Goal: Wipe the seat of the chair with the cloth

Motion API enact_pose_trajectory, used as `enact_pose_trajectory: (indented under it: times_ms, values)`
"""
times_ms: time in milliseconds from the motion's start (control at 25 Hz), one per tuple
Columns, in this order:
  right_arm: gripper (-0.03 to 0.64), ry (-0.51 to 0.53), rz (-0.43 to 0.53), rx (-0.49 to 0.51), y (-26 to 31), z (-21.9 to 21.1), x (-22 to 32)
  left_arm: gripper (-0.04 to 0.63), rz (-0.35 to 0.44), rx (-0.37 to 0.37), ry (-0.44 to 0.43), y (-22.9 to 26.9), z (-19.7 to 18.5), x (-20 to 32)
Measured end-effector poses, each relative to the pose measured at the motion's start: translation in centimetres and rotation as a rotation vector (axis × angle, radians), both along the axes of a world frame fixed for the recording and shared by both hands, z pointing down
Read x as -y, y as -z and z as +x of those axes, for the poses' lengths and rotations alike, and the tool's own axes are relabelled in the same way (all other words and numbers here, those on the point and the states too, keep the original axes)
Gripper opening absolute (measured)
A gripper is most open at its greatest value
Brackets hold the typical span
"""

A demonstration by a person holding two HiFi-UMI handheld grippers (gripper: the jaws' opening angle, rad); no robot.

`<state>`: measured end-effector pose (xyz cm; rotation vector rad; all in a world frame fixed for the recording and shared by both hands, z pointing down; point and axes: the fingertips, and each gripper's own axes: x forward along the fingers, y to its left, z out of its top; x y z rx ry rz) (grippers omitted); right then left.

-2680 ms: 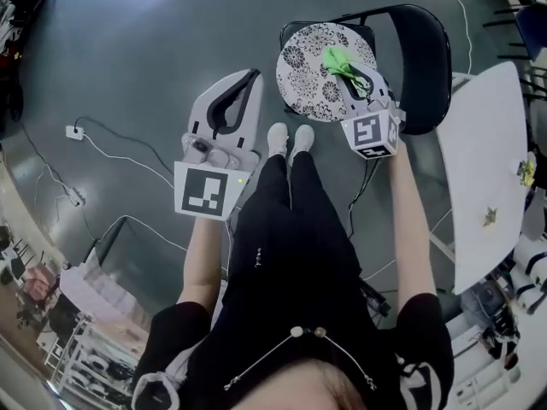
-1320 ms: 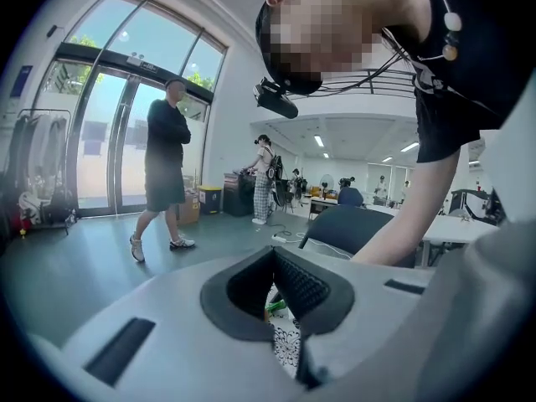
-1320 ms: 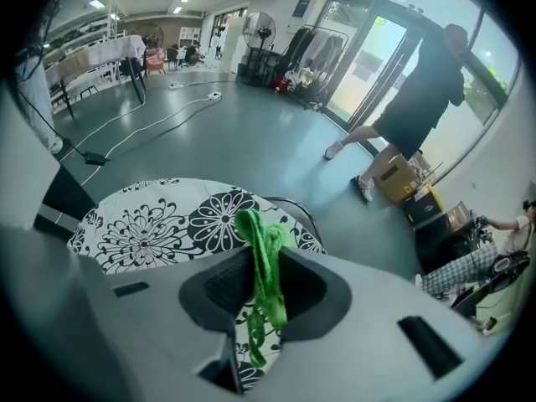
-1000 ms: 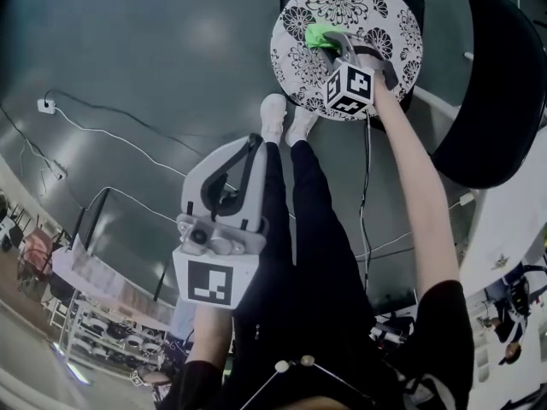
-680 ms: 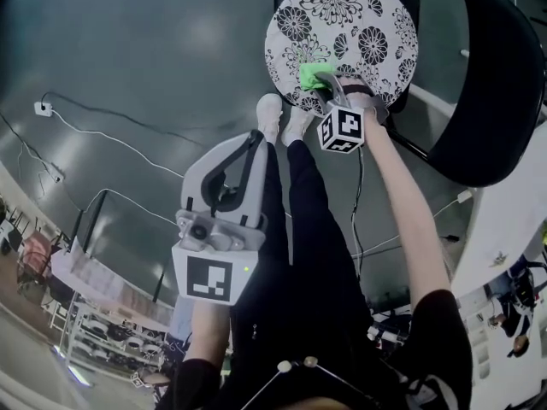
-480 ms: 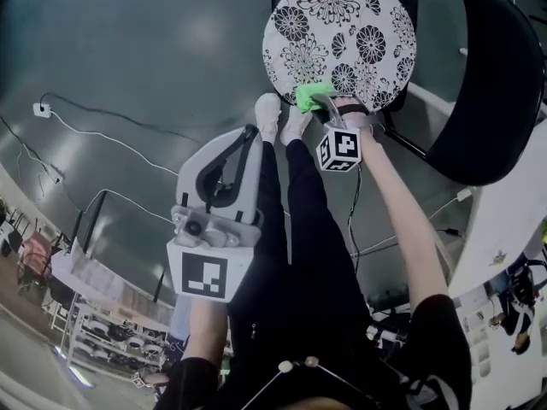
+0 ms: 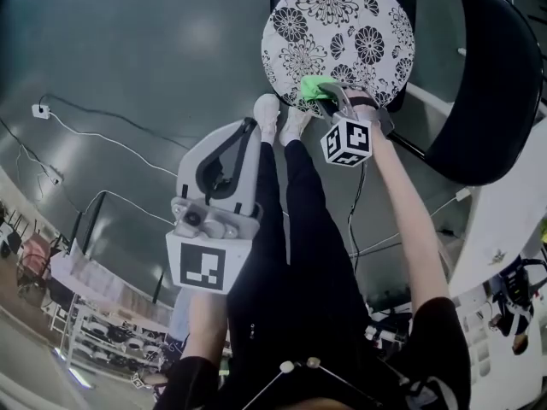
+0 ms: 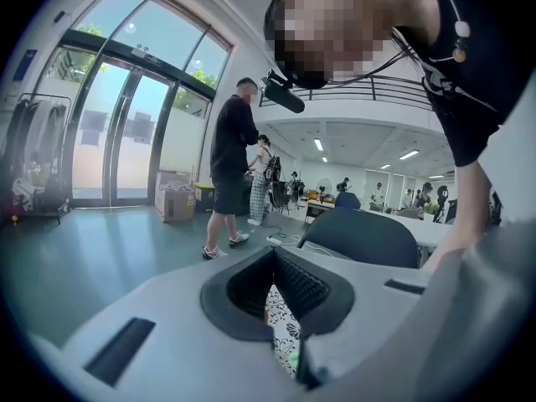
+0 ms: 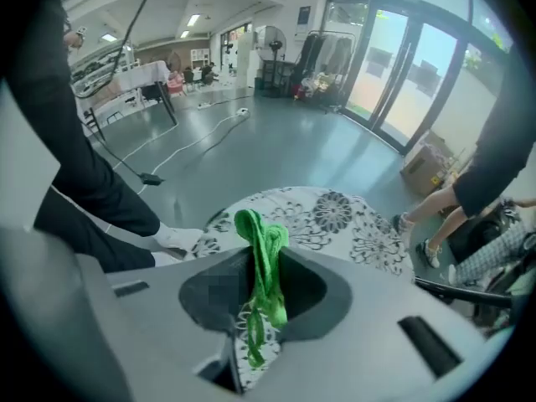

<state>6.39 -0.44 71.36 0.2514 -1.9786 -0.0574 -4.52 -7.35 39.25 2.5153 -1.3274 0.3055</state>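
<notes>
Where right gripper [image 7: 333, 97] clamps cloth [image 7: 313, 85], seat [image 7: 342, 15] seemingly touched (contact hidden).

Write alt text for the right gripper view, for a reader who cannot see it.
The right gripper is shut on a bunched green cloth, whose tip pokes out over the near edge of a round, black-and-white floral chair seat. Grey floor and glass doors lie beyond.

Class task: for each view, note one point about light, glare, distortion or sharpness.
Head view: fisheye bows the chair back, and a soft glare patch sits on the floor. Left gripper view: daylight through the glass doors is bright; a mosaic patch sits at the top. Right gripper view: dark rounded corners; the green cloth looks sharp.
</notes>
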Motion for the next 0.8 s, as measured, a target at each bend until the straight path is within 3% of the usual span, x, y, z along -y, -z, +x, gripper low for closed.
enact_pose_trajectory:
  times_ms: [160,400,600,800]
  values:
    - [0.087,-0.119,0.106,-0.019,1.0,2.6,8.8,0.005,-0.01,0.004,-0.002,-1.2,-0.2,0.5]
    - [0.087,-0.189,0.204,-0.112,0.8,6.5,18.3,0.005,-0.038,0.02,-0.007,-2.8,-0.4,1.2]
    - [0.087,-0.29,0.178,-0.119,0.1,8.5,21.9,0.005,-0.053,0.023,-0.015,-3.5,-0.5,1.7]
    - [0.087,-0.272,0.134,-0.146,-1.2,8.5,20.8,0.005,-0.06,0.018,-0.015,-3.5,-0.3,2.4]
